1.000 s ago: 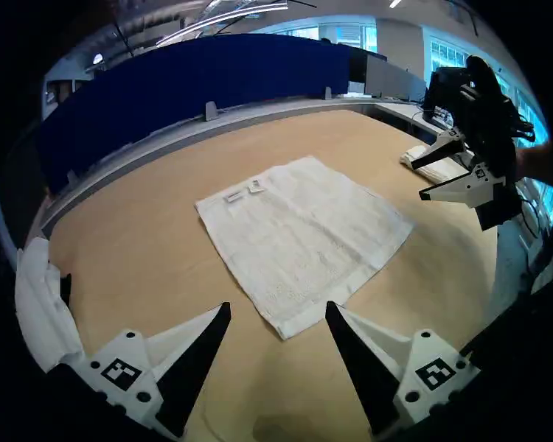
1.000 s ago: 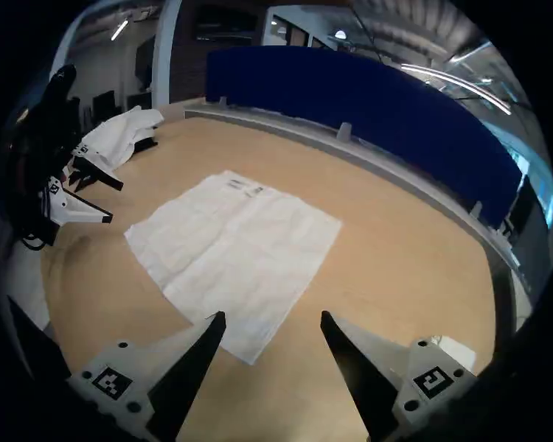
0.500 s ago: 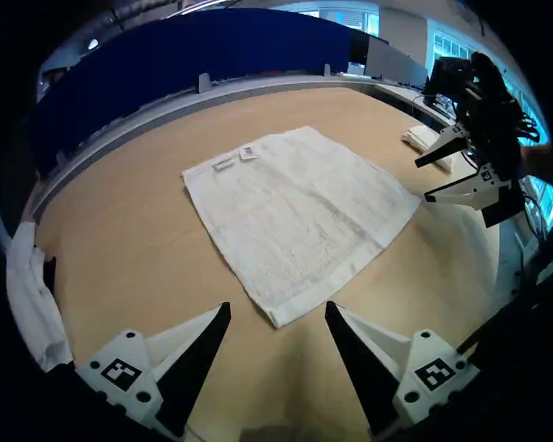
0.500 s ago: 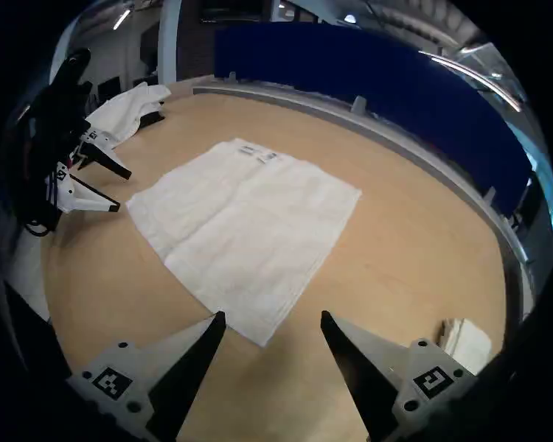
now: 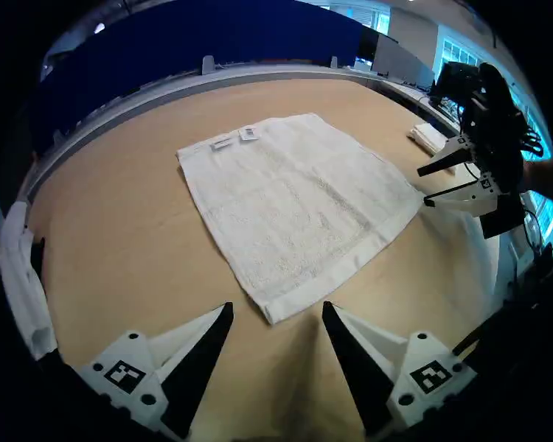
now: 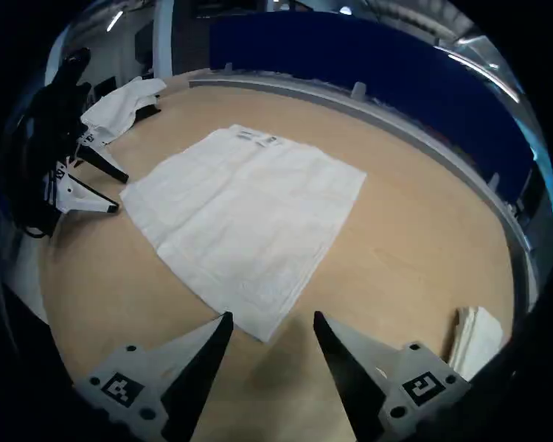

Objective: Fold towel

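White towel (image 5: 298, 206) lies flat and spread open on the wooden table (image 5: 129, 221), a near-square sheet sitting cornerwise to both cameras. Its weave looks nubbly, with a smooth hemmed band along the edge and faint crease lines crossing it in the right gripper view (image 6: 247, 221). Two small tags (image 5: 232, 138) sit on its far edge.

Left gripper (image 5: 276, 306) hangs over one near corner of the towel, fingers spread wide and nothing pinched. Right gripper (image 6: 271, 315) does the same at the towel's other near corner, fingers wide apart and free.

Each gripper shows in the other's view, just off a side corner of the towel. A folded white stack (image 6: 475, 339) lies well clear of the towel, and a loose white cloth (image 6: 122, 110) lies beyond its opposite side.
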{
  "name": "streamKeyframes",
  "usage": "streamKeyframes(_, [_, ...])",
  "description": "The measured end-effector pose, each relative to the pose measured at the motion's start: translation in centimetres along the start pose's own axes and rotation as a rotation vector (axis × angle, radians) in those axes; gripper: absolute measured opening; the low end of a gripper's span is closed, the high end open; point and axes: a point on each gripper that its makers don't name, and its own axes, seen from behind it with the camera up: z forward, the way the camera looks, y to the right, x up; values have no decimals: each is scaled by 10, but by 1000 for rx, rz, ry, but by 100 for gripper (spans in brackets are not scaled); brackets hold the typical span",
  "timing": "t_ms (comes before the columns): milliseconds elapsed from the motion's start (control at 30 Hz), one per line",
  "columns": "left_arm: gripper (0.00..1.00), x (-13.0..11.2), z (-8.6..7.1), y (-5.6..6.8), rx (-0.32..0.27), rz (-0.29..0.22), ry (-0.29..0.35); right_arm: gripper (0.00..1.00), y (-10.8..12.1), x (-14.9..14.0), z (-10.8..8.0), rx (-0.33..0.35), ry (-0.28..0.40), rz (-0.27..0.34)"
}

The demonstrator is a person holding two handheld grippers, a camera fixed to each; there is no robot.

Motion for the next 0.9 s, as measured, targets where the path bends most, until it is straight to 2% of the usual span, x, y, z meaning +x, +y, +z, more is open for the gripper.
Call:
streamKeyframes(200, [75, -4, 2, 2, 9, 14, -18, 71, -1, -2, 3, 5, -3, 5])
streamKeyframes(467, [54, -4, 2, -5, 40, 6, -30, 55, -6, -11, 5, 23, -24, -1])
streamKeyframes(533, [53, -4, 2, -6, 46, 14, -34, 51, -7, -12, 5, 24, -25, 3])
streamKeyframes(700, [52, -4, 2, -4, 54, 48, -45, 48, -8, -12, 6, 31, -24, 27])
streamKeyframes(867, [51, -3, 1, -2, 53, 39, -46, 45, -10, -12, 7, 37, -24, 33])
streamKeyframes(900, [49, -3, 1, -3, 54, 36, -46, 44, -11, -12, 7, 37, -23, 31])
